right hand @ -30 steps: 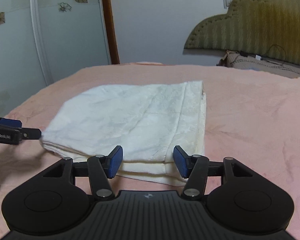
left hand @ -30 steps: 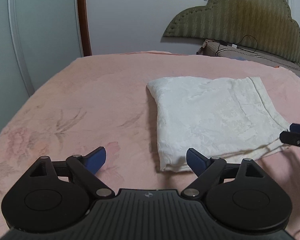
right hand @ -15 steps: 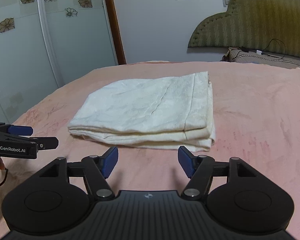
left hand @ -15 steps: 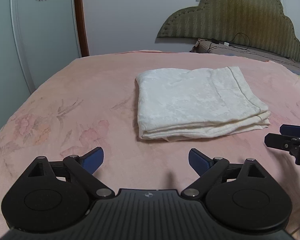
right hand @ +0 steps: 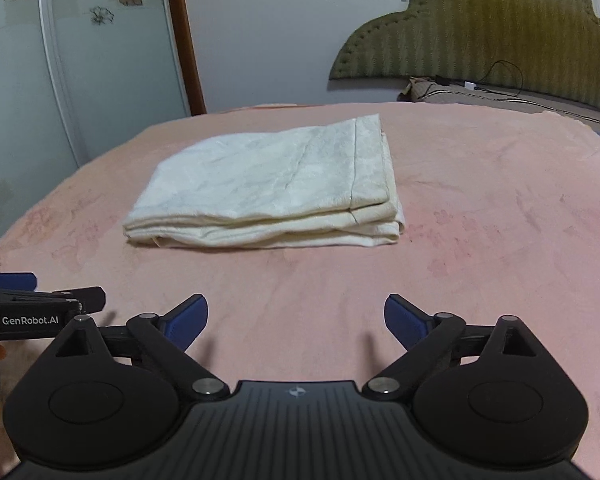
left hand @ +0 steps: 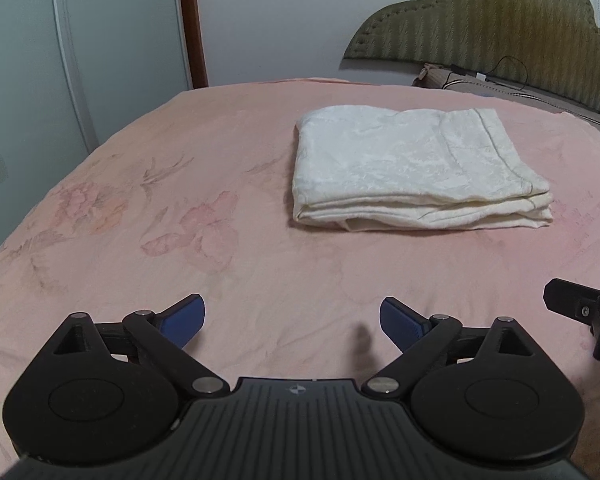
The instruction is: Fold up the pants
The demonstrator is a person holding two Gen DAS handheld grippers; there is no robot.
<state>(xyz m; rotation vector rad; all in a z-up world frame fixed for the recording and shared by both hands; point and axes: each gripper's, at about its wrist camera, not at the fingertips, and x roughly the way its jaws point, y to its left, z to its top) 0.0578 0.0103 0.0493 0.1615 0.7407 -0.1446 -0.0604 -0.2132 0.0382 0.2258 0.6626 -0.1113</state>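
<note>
The white pants (left hand: 412,168) lie folded in a flat rectangular stack on the pink bedspread (left hand: 160,208); they also show in the right wrist view (right hand: 276,188). My left gripper (left hand: 292,320) is open and empty, held back from the stack's near edge. My right gripper (right hand: 296,318) is open and empty, also well short of the stack. The right gripper's tip shows at the right edge of the left wrist view (left hand: 580,308). The left gripper shows at the left edge of the right wrist view (right hand: 40,304).
An olive padded headboard (left hand: 492,32) and a pillow with a cable (left hand: 500,88) stand at the back right. A glass sliding door (left hand: 80,52) and a brown door frame (left hand: 190,24) stand beyond the bed's left edge.
Both grippers have pulled back from the folded pants, which now lie farther ahead. The right gripper's jaws have opened wider.
</note>
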